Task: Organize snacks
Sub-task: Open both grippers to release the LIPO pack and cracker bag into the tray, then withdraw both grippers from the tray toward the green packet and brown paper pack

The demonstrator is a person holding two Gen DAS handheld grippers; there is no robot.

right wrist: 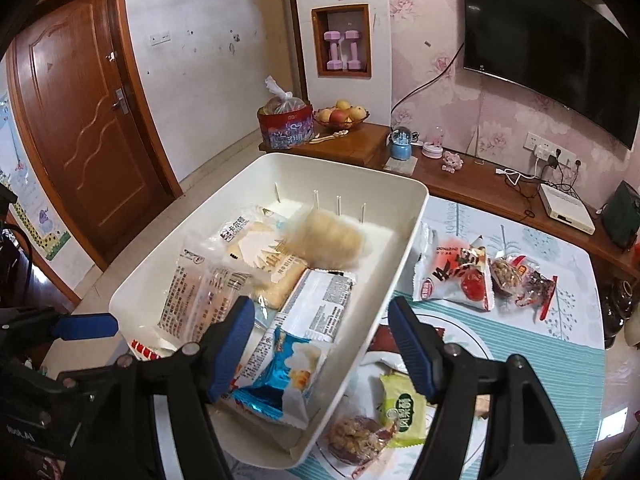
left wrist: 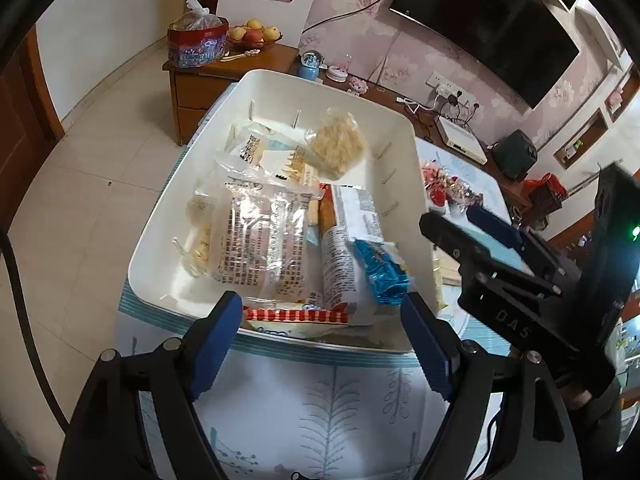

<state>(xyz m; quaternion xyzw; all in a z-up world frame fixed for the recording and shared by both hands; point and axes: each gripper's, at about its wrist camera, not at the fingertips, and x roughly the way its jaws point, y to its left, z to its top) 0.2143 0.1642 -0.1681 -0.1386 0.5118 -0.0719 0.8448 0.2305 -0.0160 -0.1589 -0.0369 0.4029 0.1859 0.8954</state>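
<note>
Two grippers hover over a table (right wrist: pixel 560 332) covered with a leaf-print cloth. On it sits a white rectangular bin (right wrist: pixel 404 236), its long axis running away from both cameras toward a wooden TV cabinet (right wrist: pixel 472 184). Several packets lie flat inside the bin. A clear printed wrapper (left wrist: pixel 260 240) lies lengthwise along the bin, and beside it a white printed pack (left wrist: pixel 348 240) points the same way. A blue foil packet (right wrist: pixel 276 388) rests at the near end, and a blurred bag of pale crackers (left wrist: pixel 338 146) sits toward the far end. Outside the bin on the cloth lie a white-and-red snack bag (right wrist: pixel 452 276), a small green packet (right wrist: pixel 402 410) and a clear nut pack (right wrist: pixel 356 438). The left gripper (left wrist: pixel 322 316) is spread wide at the bin's near rim, grasping nothing. The right gripper (right wrist: pixel 320 316) is likewise released and empty, straddling the bin's right wall.
</note>
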